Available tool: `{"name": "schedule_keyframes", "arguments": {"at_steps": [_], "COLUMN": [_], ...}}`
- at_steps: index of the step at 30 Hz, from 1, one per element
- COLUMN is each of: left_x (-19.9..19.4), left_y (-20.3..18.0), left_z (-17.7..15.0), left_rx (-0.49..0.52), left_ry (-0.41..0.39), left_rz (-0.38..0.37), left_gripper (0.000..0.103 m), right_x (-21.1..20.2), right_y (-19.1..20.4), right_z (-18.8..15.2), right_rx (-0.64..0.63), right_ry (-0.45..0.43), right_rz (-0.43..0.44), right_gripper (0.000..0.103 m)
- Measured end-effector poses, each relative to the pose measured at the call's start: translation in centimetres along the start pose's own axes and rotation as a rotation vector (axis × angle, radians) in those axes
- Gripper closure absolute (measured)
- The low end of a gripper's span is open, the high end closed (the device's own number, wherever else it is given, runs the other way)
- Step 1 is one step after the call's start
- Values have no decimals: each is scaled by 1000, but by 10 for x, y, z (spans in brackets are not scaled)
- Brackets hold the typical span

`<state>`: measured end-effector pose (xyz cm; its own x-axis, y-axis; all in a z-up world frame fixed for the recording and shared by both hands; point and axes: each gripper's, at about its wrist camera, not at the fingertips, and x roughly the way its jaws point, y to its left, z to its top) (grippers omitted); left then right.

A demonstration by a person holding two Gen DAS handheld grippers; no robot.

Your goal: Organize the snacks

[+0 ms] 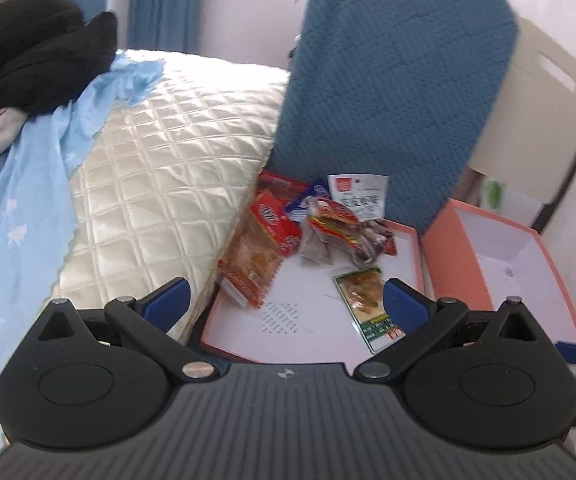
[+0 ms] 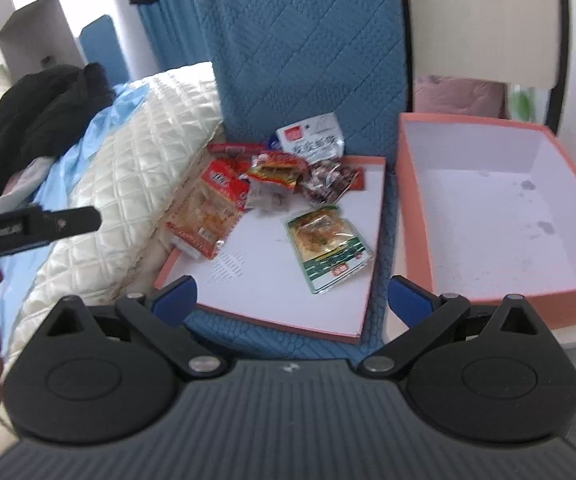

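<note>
1. On the shallow salmon box lid (image 2: 328,322), beside the quilted pillow (image 2: 135,184): heaped snack packets (image 2: 275,176), green packet (image 2: 328,248) nearest.
2. Right of it: deep salmon box (image 2: 416,216).
3. Left gripper (image 1: 285,300) and right gripper (image 2: 292,298): spread wide, holding nothing.

I have my left gripper (image 1: 285,300) spread wide, nothing between its blue pads (image 1: 171,300); my right gripper (image 2: 292,300) is equally wide, holding nothing, with the left one off to its left
</note>
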<state>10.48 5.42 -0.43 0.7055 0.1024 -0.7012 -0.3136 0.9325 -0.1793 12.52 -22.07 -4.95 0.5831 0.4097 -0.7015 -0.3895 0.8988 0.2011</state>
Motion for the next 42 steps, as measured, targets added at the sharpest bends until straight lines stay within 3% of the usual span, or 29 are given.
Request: {"name": "schedule_keyframes", "arguments": {"at_steps": [9,17,24,31,42], "left_x": [24,63,90,76,20], "left_y": [1,25,30,23,0], "left_z": [41,19,4,8,2], "left_rx": [-28,-50,-24,-29,15], "left_ry": [43,76,115,92,36], "left_rz": [42,82,59,59,28], "left_gripper": [0,0,0,0,0], "right_x": [27,77,97,92,42], "right_y": [-2,1,-10,-15,-11], "right_z": [47,50,40,39,27], "right_rx": [-45,-89,-45,-12,-13], "right_ry": [95,109,115,93,33], "right_rz": [-5,21,0,-20,-11], "right_gripper": [0,0,0,0,0]}}
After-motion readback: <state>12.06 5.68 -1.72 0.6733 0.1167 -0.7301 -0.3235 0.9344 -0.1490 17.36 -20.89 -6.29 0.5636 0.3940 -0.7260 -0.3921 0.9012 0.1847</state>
